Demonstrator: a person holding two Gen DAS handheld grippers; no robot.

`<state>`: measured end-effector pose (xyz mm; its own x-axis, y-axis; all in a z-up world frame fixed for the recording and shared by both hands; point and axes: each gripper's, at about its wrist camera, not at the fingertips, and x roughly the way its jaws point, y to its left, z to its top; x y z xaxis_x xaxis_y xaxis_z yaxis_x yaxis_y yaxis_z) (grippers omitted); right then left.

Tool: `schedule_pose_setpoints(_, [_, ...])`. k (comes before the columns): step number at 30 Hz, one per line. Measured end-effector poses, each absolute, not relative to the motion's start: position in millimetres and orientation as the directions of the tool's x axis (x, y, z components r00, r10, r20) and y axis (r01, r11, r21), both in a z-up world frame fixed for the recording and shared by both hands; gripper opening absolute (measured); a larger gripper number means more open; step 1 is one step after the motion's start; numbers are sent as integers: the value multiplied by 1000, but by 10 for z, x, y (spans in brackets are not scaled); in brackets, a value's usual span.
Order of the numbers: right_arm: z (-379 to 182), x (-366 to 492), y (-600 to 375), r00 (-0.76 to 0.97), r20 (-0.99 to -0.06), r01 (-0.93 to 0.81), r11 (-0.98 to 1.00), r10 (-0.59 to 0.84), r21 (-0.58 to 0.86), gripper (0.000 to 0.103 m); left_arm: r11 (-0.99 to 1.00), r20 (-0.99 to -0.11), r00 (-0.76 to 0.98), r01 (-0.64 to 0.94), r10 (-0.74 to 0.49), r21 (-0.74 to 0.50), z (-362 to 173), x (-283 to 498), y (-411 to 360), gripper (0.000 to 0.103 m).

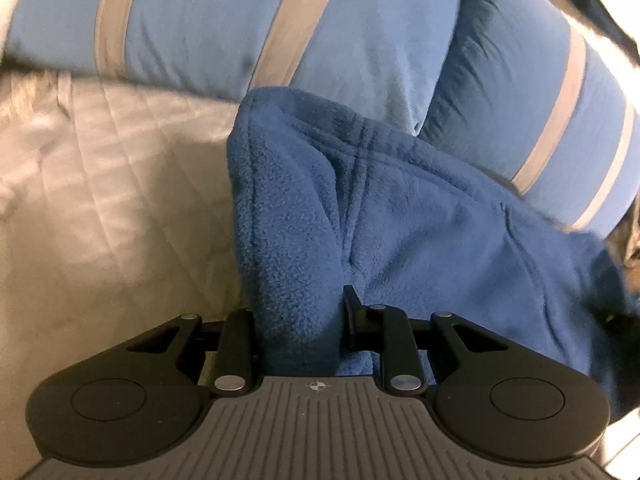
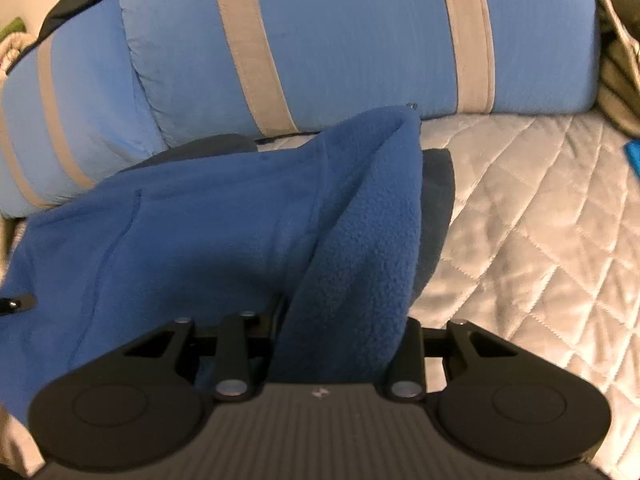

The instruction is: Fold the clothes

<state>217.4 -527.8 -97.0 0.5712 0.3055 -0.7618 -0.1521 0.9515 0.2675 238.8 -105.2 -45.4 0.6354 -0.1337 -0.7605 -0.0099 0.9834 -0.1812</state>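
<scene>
Left gripper and right gripper, each closed on a bunched fold of the blue fleece garment. The garment lies on a quilted bed cover, with striped blue pillows behind it at 12 o'clock.

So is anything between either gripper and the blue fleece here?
No. Both the left gripper and right gripper are already clamped on folds of the blue fleece, with no gap and nothing visible between.
</scene>
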Motion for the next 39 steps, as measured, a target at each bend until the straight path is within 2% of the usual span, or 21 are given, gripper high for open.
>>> schedule_pose_setpoints(2, [-928,2113,-5219,594,-760,-151,964,265,218,35,994,-755,651,-9,-75,-106,-418,2354,-1166,25])
schedule_pose_setpoints(7, [-806,1985,-5042,658,-728,-171,980,194,106,33,1000,-734,680,-14,-8,-24,-302,2328,-1287,23])
schedule_pose_setpoints(18, [-400,1760,-4879,749,-631,-228,973,203,42,29,996,-661,748,0,56,85,118,2317,-1325,22])
schedule_pose_setpoints(27, [-172,1660,-4567,771,-583,-277,960,254,53,29,991,-634,765,-50,115,120,352,2270,-995,22])
schedule_pose_setpoints(39, [-146,1702,-3751,745,-569,-368,926,348,84,29,969,-607,755,-177,247,174,527,2171,-296,22])
